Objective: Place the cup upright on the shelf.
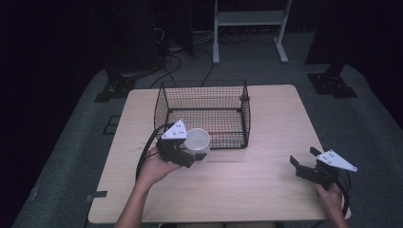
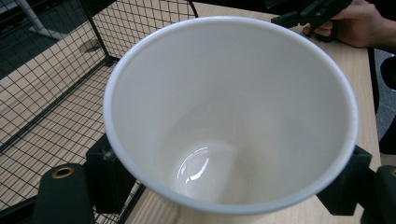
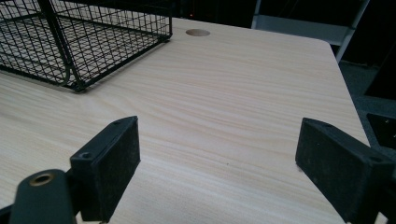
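We note the left gripper [image 1: 190,154] clamped on the one white cup [image 1: 197,143], its jaws pressing either side of the cup wall; the cup is empty, mouth up and slightly tilted, held just at the near front edge of the wire basket [image 1: 204,95] and off the table [image 1: 266,190]; in the left gripper view the cup [image 2: 229,112] sits between the jaws with the basket mesh [image 2: 51,93] beside and behind it; we judge the step in hand to be carrying the cup toward the basket; the next move calls for lifting the cup clear of the front wire wall, then lowering it onto the basket floor before releasing; the right gripper [image 1: 304,164] rests near the table's right edge, jaws spread wide, holding nothing; its fingers [image 3: 109,163] frame bare wood; count: one cup, one basket, two grippers
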The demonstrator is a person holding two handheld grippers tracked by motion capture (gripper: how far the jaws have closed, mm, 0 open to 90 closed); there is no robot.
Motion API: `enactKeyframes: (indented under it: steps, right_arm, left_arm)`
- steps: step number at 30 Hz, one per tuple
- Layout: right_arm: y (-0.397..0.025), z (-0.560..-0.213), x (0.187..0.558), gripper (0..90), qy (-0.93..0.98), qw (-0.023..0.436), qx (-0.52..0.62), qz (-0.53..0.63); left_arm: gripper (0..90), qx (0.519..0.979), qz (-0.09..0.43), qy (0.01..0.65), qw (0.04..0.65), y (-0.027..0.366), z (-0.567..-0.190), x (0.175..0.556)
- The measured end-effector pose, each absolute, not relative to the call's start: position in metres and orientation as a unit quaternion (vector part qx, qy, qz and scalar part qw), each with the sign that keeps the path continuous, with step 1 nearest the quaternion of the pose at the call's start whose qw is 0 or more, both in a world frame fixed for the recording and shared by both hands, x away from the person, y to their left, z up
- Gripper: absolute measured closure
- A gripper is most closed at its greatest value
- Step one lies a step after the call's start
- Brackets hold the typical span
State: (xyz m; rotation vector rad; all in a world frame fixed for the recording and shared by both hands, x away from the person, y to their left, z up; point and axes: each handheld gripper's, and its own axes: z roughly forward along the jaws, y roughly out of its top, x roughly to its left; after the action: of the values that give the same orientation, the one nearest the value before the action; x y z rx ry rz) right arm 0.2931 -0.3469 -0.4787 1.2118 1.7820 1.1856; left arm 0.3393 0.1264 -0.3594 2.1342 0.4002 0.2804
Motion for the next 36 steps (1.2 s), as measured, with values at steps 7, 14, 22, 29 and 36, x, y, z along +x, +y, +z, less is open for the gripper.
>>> enactKeyframes:
  steps: [7, 14, 22, 29, 36]
  right_arm:
    - [-0.347, -0.479, 0.293, 13.0, 0.682, 0.334, 0.465, 0.454]
    - [-0.347, -0.479, 0.293, 13.0, 0.682, 0.335, 0.465, 0.454]
    - [-0.347, -0.479, 0.293, 13.1, 0.682, 0.334, 0.465, 0.454]
    - [-0.347, -0.479, 0.293, 13.0, 0.682, 0.334, 0.465, 0.455]
    - [-0.347, -0.479, 0.293, 13.0, 0.682, 0.334, 0.466, 0.454]
  left_arm:
    - [20.7, 0.871, 0.114, 0.159, 0.451, 0.126, -0.353, 0.344]
    - [20.7, 0.870, 0.114, 0.160, 0.451, 0.127, -0.345, 0.352]
    - [20.7, 0.872, 0.116, 0.160, 0.448, 0.128, -0.335, 0.361]
    - [20.7, 0.874, 0.119, 0.156, 0.444, 0.127, -0.326, 0.369]
    - [20.7, 0.873, 0.120, 0.151, 0.447, 0.128, -0.314, 0.380]
